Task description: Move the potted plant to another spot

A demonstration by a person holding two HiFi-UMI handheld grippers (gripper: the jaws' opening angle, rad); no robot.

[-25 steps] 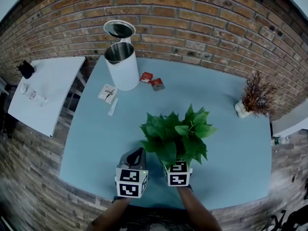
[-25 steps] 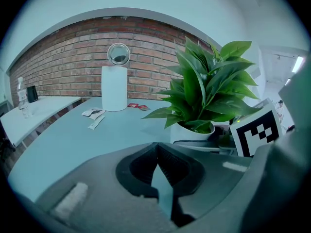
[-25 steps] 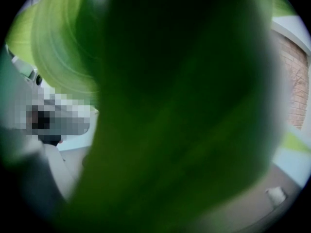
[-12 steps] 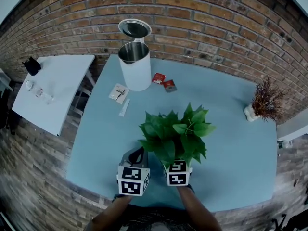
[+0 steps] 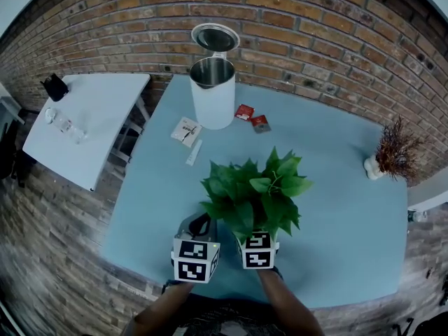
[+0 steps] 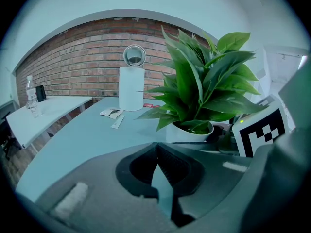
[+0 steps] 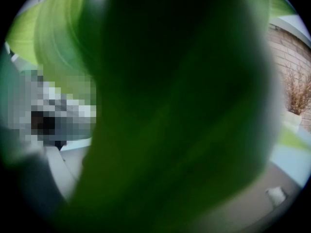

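Observation:
The potted plant [image 5: 253, 191] has broad green leaves and a white pot [image 6: 188, 132]; it stands out over the near middle of the blue table [image 5: 336, 208]. My right gripper [image 5: 258, 236] reaches in under the leaves from the near side. Its marker cube [image 6: 260, 130] sits beside the pot, and a dark finger [image 6: 222, 139] lies against the pot's rim. Blurred green leaves [image 7: 165, 110] fill the right gripper view and hide the jaws. My left gripper [image 5: 201, 224] is just left of the pot, shut with nothing in it [image 6: 156, 148].
At the table's far side stands a white cylinder [image 5: 212, 93] with its lid raised. Red packets [image 5: 252, 117], white packets [image 5: 185, 130] and a white stick [image 5: 194, 152] lie near it. A dried plant in a white vase [image 5: 392, 152] is far right. A white side table [image 5: 87, 121] stands left.
The table, the white cylinder and the vase have slid right in the head view, while the plant and both grippers kept their places. So the plant has shifted left over the table.

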